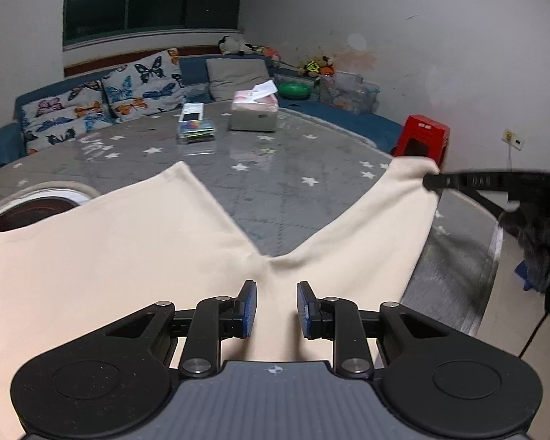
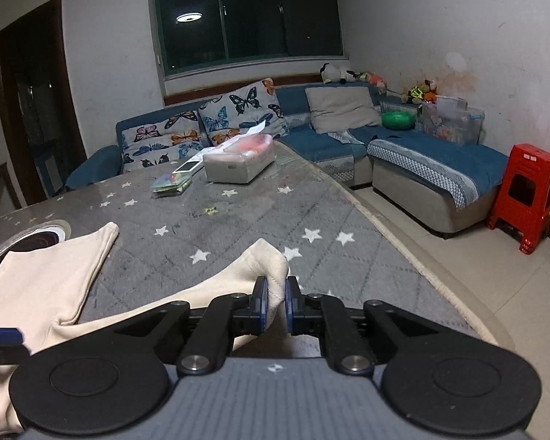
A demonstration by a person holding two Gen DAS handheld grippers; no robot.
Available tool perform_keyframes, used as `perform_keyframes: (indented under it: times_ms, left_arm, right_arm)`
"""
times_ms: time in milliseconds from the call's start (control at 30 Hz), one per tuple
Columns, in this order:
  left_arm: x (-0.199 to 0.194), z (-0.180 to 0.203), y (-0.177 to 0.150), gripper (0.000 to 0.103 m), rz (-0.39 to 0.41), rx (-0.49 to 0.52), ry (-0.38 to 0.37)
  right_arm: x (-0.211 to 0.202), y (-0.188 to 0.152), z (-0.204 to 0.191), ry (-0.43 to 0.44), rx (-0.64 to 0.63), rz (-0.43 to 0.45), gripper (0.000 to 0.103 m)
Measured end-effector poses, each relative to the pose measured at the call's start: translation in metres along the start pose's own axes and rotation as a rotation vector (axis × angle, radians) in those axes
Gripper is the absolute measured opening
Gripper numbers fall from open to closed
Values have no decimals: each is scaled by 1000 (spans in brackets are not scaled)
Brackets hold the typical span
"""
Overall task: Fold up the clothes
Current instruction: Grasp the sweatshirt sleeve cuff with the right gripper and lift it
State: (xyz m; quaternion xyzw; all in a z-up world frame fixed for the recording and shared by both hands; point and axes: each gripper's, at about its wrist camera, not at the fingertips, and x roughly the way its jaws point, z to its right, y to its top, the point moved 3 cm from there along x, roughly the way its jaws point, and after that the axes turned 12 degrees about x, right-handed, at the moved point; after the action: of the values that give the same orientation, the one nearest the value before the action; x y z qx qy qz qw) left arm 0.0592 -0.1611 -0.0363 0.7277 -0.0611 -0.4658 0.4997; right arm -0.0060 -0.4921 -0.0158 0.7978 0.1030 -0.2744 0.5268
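On the grey star-print desk [image 2: 238, 227], the soft, light cream cotton shorts [image 2: 47, 286] drape limply, best taken at hems: right claw [image 2: 276, 302] pinches a leg hem, left claw [image 1: 276, 308] stands narrow astride the crotch, grip uncertain.

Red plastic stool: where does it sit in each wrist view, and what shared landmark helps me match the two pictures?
Left wrist view: red plastic stool at right of centre, against the wall, just behind the raised cream garment leg.
Right wrist view: the stool at the far right edge, on the tiled floor beside the sofa end.
Shared landmark: the tissue box on the star-patterned table.
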Motion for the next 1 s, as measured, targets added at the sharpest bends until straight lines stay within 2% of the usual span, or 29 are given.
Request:
perform_keyframes:
  times_ms: [133,300,533,800,1000]
  left_arm:
    - [17,3,3,27,-12,-10,-21]
    - [23,0,3,31,-18,-29,-41]
    - [-13,-15,-8,34,9,-48,-22]
    - [-56,-42,-51,35,-18,-93,77]
    - [-88,-70,-78,37,3,-181,157]
  right_arm:
    - [7,-8,8,-11,31,-40,8]
    - [-1,2,4,27,41,-22,8]
    - [-29,21,-22,137,1,-1,8]
    - [-62,42,-100,317,-137,16,8]
    - [-74,34,-175,452,-277,-16,8]
